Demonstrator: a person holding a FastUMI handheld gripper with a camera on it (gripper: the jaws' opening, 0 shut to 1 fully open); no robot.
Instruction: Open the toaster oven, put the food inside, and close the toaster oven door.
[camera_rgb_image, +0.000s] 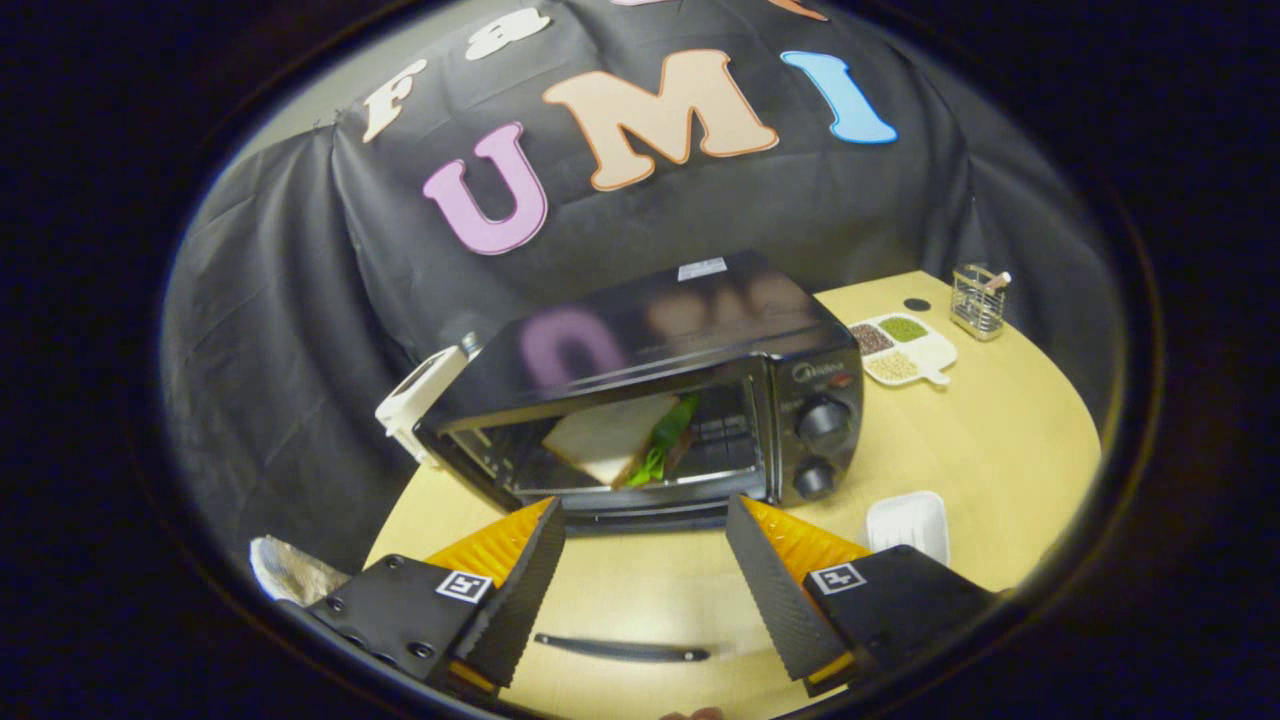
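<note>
— What is seen nearest?

— The gripper (645, 580) is held above the near part of the wooden table (1000, 470), its fingers spread wide with nothing between them. A thin dark strip (622, 650) is seen lying on the table below the gap.

— And just beyond the fingers?

— The toaster oven (650, 390) is placed ahead of them, toward the table's left edge. Its door appears to be dropped open at the front, though the door itself is largely hidden behind the fingertips. The sandwich (625, 440), white bread with green leaves showing at its side, is seen inside the oven's chamber, tilted. Two knobs (820, 445) are stacked on the right-hand panel.

— What is found around it?

— A small white tray (910, 522) is set near the oven's right front corner. A white object (420, 395) is leaned by its left side. Crumpled foil (290, 570) is seen at the near left edge.

— Farther back?

— A divided dish of grains (902, 348) and a wire holder (978, 300) are kept toward the far right corner.
</note>
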